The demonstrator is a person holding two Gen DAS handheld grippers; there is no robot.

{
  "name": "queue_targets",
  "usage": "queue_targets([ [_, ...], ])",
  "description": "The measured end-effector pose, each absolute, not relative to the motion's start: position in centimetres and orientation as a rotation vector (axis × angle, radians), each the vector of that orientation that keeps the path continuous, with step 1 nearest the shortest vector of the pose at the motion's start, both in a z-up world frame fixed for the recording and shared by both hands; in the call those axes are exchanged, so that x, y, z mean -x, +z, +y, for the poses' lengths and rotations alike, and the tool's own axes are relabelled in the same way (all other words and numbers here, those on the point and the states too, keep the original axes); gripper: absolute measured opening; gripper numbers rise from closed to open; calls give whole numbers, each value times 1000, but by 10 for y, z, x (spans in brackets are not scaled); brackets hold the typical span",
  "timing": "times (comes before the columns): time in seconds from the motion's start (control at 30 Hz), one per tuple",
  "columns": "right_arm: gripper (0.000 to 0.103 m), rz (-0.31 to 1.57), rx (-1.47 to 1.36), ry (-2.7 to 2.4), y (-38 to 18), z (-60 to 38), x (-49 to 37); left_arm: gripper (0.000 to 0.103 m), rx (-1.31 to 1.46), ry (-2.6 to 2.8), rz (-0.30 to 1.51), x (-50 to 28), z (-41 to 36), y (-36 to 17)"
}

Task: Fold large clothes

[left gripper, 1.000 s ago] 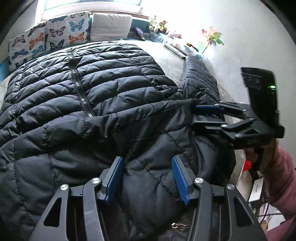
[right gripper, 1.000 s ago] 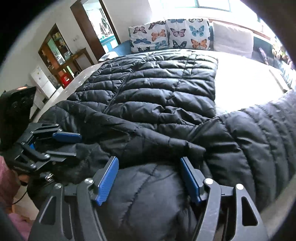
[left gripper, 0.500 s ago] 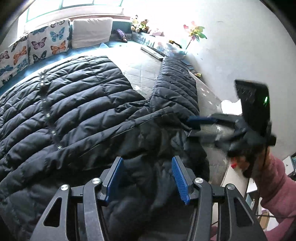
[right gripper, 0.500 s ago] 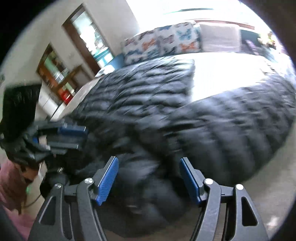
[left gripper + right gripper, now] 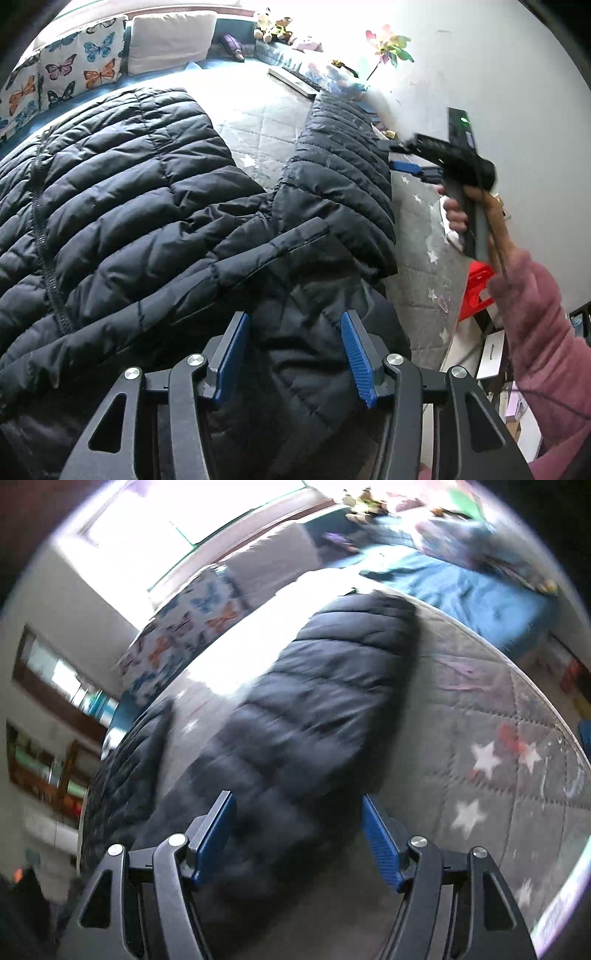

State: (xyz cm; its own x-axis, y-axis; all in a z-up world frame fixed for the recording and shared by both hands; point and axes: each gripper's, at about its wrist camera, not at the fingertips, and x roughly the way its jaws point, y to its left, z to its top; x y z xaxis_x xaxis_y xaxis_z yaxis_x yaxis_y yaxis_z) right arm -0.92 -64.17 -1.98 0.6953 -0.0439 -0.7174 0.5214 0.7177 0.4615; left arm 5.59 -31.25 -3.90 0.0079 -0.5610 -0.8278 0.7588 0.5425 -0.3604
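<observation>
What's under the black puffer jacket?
The black puffer jacket lies on a grey quilted star-print mattress, bare between body and sleeve and along the right edge. Whatever lies beneath the jacket's body is covered and cannot be seen.

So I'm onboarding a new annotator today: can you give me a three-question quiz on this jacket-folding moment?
1. True or false: the left gripper is clamped shut on the black puffer jacket.
2. Which gripper is beside the jacket's sleeve: A left, B right?
3. What pattern is on the mattress?

Key: 1 false, its jaws stand open. 2 B, the right gripper. 3 stars.
</observation>
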Motion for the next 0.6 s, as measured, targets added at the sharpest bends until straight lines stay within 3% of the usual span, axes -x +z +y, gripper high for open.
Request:
queue_targets([
  [0.3, 74, 578, -912, -307, -34, -688, -8, 55, -229, -1060, 1207, -64, -332, -48],
  [0.33, 70, 561, -929, -304, -35, -689, -10, 55, -233, -1054, 1215, -65, -334, -51],
  [0.37, 56, 554, -944, -304, -36, -692, -11, 55, -236, -1048, 1221, -64, -335, -53],
  [0.47, 28, 549, -1012, -282, -44, -698, -17, 55, -238, -1037, 1231, -64, -336, -56],
  [0.6, 17, 491, -991, -237, -25, -691, -8, 55, -245, -1024, 1235, -62, -341, -58],
])
